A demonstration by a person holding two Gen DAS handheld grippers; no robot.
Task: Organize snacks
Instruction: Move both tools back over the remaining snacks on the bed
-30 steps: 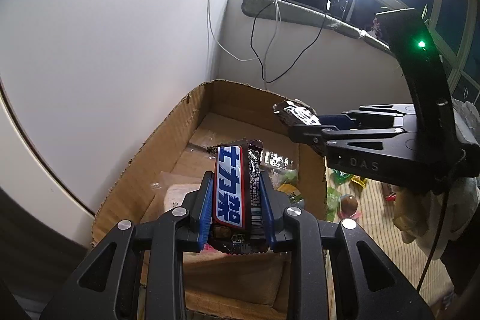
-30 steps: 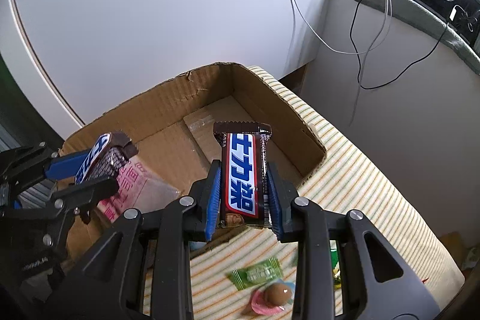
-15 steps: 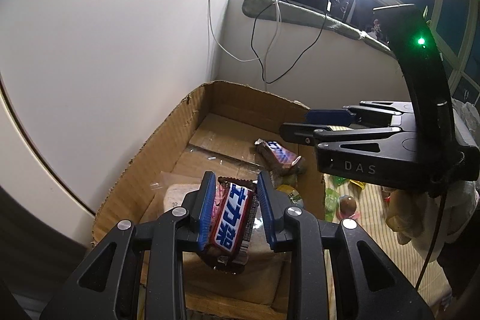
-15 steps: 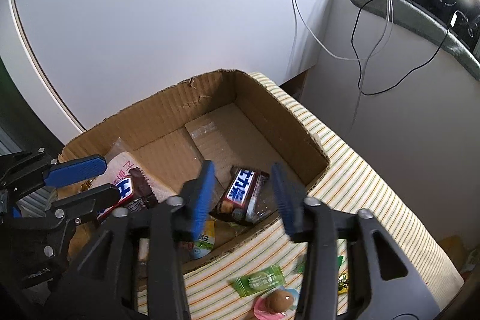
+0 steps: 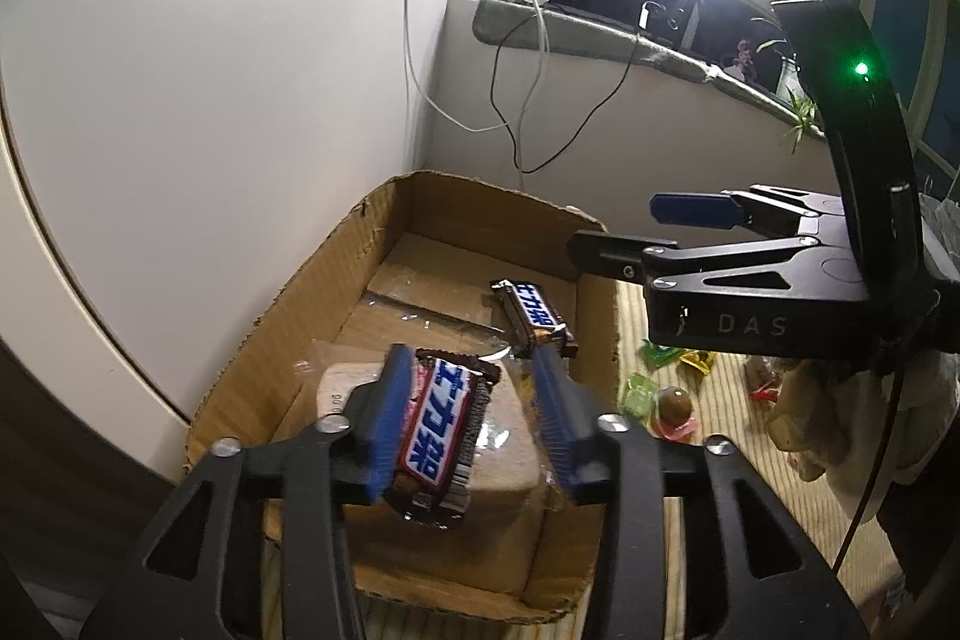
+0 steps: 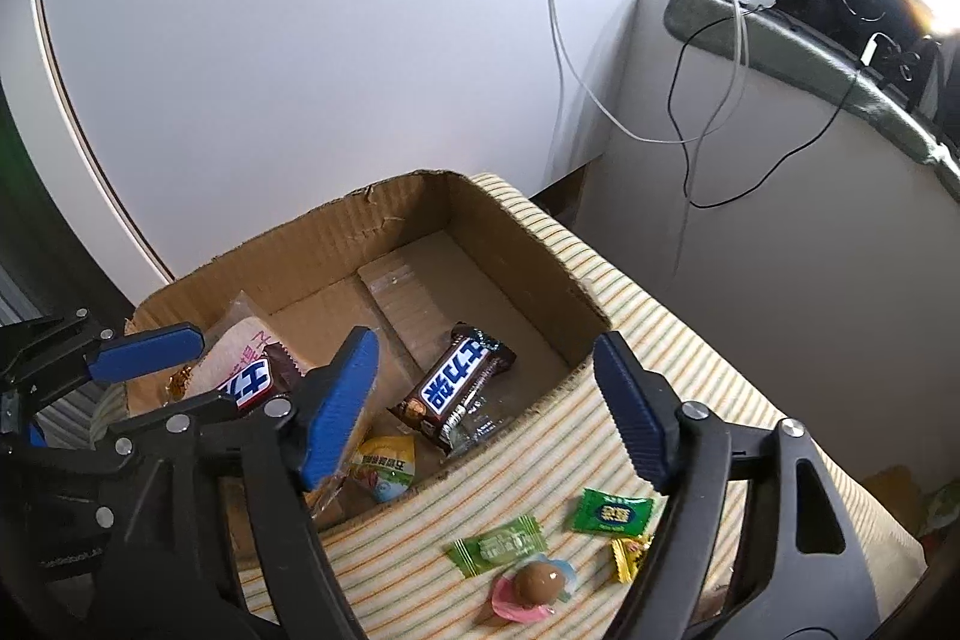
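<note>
An open cardboard box (image 5: 312, 280) (image 6: 516, 232) sits on a striped cloth. My left gripper (image 5: 471, 424) is open just above the box; a Snickers bar (image 5: 441, 430) lies between its fingers on a wrapped bread packet (image 5: 516, 466). My right gripper (image 6: 486, 400) is open and empty over the box's near edge, and shows in the left wrist view (image 5: 624, 226). A second Snickers bar (image 6: 453, 388) (image 5: 534, 316) lies on the box floor. The left gripper (image 6: 156, 370) shows at the left of the right wrist view.
Loose candies lie on the striped cloth (image 6: 648, 304) outside the box: green sachets (image 6: 501, 544) (image 6: 609, 511), a yellow one (image 6: 630, 556), a brown ball on pink wrapper (image 6: 537, 583). A small packet (image 6: 387, 466) is in the box. White wall and cables stand behind.
Both grippers opened and let go of their Snickers bars. The right one's bar fell onto the box floor; the left one's bar now rests on the bread packet.
</note>
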